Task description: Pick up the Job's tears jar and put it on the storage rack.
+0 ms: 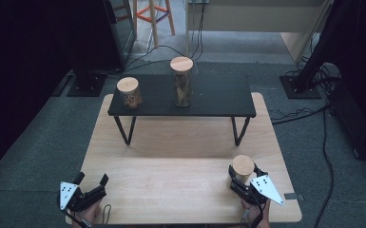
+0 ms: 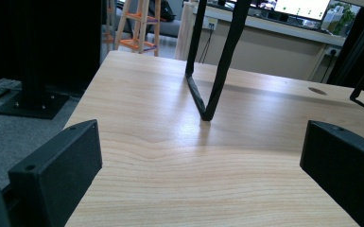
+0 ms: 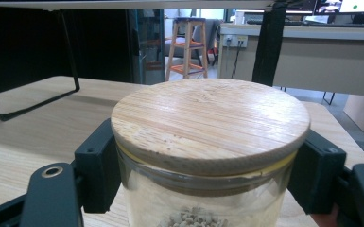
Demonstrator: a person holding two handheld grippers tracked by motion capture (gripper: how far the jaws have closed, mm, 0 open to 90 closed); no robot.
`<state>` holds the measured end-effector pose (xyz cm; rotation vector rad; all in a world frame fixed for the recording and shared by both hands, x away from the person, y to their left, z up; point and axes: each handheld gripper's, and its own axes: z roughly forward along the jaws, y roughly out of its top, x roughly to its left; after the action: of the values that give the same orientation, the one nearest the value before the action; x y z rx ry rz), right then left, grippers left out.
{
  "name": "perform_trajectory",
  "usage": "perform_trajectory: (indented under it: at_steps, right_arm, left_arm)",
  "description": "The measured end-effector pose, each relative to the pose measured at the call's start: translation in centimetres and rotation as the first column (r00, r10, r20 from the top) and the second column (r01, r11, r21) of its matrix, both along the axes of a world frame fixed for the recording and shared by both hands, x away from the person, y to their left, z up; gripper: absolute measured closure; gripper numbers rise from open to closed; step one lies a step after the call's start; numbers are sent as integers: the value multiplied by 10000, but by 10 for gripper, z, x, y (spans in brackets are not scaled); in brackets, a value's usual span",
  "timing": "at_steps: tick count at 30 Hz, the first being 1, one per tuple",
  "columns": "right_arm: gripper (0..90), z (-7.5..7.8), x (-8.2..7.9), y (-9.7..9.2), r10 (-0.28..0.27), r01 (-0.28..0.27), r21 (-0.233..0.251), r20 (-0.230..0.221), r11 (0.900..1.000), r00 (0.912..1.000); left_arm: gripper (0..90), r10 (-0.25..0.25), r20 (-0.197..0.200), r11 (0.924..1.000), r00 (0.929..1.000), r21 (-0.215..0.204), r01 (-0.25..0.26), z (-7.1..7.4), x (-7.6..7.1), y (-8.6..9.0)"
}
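Your right gripper (image 1: 245,183) has its jaws clamped on the upright jar (image 3: 208,156) near the worktop's (image 1: 171,180) front-right corner; your left gripper's (image 1: 91,186) jaws stand apart, empty.

The jar (image 3: 211,156) between the right gripper's jaws is cut off below its lid; its pale contents are barely visible there.

A light wooden table (image 1: 171,175) carries a black shelf (image 1: 209,97) on thin legs across its far half. Two wooden-lidded jars stand on the shelf, a short one (image 1: 129,93) left and a tall one (image 1: 182,81) near the middle. A third jar (image 1: 242,169) stands on the table near its front right corner.
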<state>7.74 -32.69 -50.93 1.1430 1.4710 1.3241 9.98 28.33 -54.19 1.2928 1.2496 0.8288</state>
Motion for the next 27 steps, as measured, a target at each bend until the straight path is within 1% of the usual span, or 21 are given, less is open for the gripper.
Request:
perform_trajectory:
  at_steps: [2, 5, 7, 11, 14, 16, 20, 23, 27]
  right_arm:
    - [250, 2, 1, 1, 27, -28, -54, -54, 10000, 10000]
    - [250, 5, 3, 1, 68, -67, 72, -88, 10000, 9999]
    - [250, 8, 4, 3, 54, -54, 21, -53, 10000, 10000]
    - [250, 15, 7, 5, 20, -19, 89, -23, 10000, 10000]
    - [250, 21, 10, 7, 20, -20, -12, 28, 10000, 10000]
    - [250, 26, 11, 8, 54, -54, 1, 18, 10000, 10000]
    - [250, 37, 16, 14, 58, -58, -154, 9, 9999, 10000]
    - [250, 44, 18, 15, 126, -126, -77, 18, 9999, 9999]
    - [250, 55, 23, 20, 166, -164, -128, 152, 9998, 9997]
  left_arm:
    - [0, -4, -1, 10000, 10000, -18, 4, 0, 0, 1]
    - [0, -5, 19, 10000, 10000, -50, 5, 0, 0, 1]
    - [0, -3, 25, 10000, 10000, -68, 3, -1, 0, 1]
    - [0, -12, 37, 10000, 10000, -82, 13, -1, 0, 1]
    - [0, -17, 43, 10000, 10000, -94, 17, -1, 0, 1]
    - [0, -31, 41, 9999, 10000, -100, 32, -1, 0, 2]
    - [0, -41, 57, 9999, 10000, -142, 42, -1, -1, 3]
    - [0, -82, 45, 9999, 10000, -128, 82, -1, 0, 3]
    - [0, -146, 25, 9999, 9999, -33, 146, -1, 0, 3]
